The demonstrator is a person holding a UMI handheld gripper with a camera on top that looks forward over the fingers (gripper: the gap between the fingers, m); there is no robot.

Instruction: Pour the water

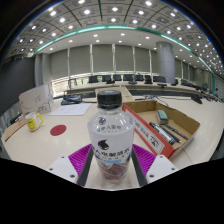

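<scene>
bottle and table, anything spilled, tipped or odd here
Nothing stands out. The bottle stands upright with its dark cap on, between the gripper pads. No spill shows on the table, and the open cardboard box beside it sits flat.

The room is a large hall with a dark ceiling (110,15) dotted with small round lights and crossed by a curved strip of light (95,33). Tall curtained windows (105,58) line the far wall. Below them runs a long row of tables with dark chairs (125,78). Nearer, a pale wooden desk (70,128) spreads across the foreground.
</scene>
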